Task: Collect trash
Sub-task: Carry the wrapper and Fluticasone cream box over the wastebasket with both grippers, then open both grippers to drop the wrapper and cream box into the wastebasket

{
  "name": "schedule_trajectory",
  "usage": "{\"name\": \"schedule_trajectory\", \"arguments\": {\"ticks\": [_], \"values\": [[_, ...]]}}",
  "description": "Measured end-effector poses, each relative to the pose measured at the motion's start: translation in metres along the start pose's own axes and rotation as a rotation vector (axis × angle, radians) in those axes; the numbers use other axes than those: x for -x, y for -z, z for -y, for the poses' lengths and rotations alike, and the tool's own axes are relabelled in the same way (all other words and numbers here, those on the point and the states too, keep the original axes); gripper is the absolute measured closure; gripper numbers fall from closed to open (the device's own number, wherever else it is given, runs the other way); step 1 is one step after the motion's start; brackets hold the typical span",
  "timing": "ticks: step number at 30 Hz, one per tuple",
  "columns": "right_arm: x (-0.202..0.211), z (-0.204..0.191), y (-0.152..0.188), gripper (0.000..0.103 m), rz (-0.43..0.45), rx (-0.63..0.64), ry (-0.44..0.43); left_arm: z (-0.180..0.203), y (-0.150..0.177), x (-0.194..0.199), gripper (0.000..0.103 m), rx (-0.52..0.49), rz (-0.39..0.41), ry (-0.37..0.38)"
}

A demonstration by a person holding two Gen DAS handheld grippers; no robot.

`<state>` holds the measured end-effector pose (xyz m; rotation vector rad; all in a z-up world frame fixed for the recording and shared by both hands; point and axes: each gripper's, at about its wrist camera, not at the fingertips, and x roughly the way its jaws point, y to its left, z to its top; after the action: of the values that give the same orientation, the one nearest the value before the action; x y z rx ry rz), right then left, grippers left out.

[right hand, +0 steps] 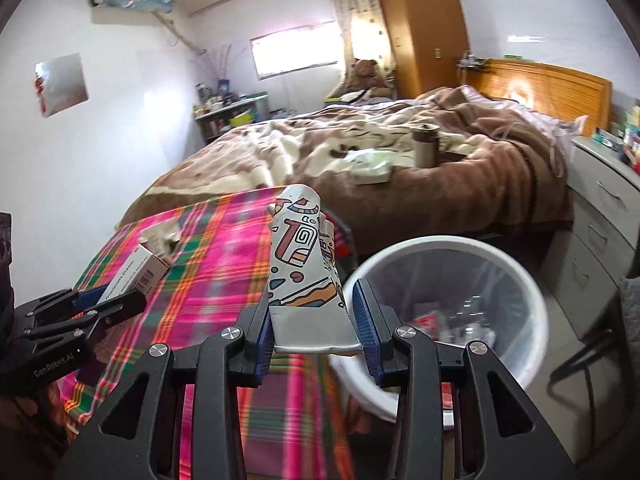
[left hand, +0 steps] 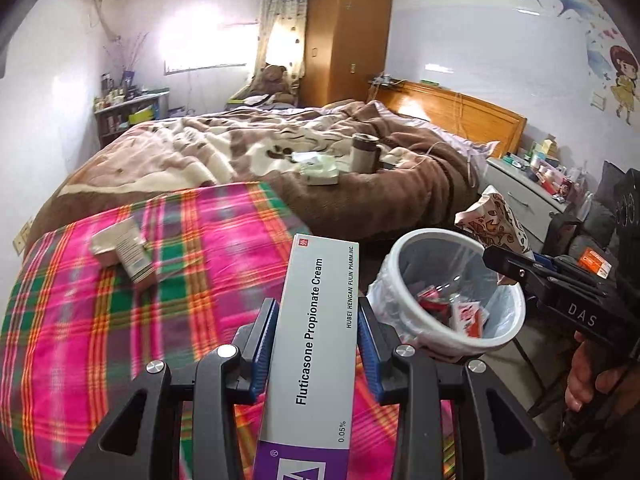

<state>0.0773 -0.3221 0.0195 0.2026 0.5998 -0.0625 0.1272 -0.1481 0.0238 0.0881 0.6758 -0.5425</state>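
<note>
My left gripper (left hand: 316, 316) is shut on a long grey and purple cream box (left hand: 316, 320), held above the pink plaid blanket (left hand: 140, 320). My right gripper (right hand: 314, 308) is shut on a patterned snack bag (right hand: 300, 256) standing up between the blue pads. A white trash bin (left hand: 452, 336) with a clear liner and red wrappers inside stands just right of both grippers; the bin (right hand: 516, 344) fills the lower right of the right wrist view. A small box and crumpled paper (left hand: 128, 252) lie on the plaid blanket. The right gripper with its bag (left hand: 496, 220) hovers over the bin's far rim.
A bed with a brown blanket (left hand: 280, 152) holds a cup (left hand: 364, 152) and a pale packet (left hand: 320, 168). A grey drawer unit (right hand: 600, 216) crowded with small items stands at the right. A wooden wardrobe (left hand: 348, 36) and headboard are behind. A hand (left hand: 584, 376) holds the right gripper.
</note>
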Motion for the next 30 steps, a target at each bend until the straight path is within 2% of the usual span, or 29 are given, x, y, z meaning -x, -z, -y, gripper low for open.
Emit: {"name": "schedule_trajectory", "arguments": {"ticks": [14, 23, 30], "values": [[-0.002, 0.059, 0.003, 0.065, -0.023, -0.095, 0.154, 0.064, -0.028, -0.054, 0.064, -0.05, -0.015, 0.146], [-0.014, 0.085, 0.006, 0.065, -0.081, -0.124, 0.19, 0.093, -0.035, -0.084, 0.064, -0.064, -0.049, 0.204], [-0.019, 0.096, 0.005, 0.065, -0.099, -0.126, 0.211, 0.107, -0.042, -0.095, 0.064, -0.09, -0.052, 0.195]]}}
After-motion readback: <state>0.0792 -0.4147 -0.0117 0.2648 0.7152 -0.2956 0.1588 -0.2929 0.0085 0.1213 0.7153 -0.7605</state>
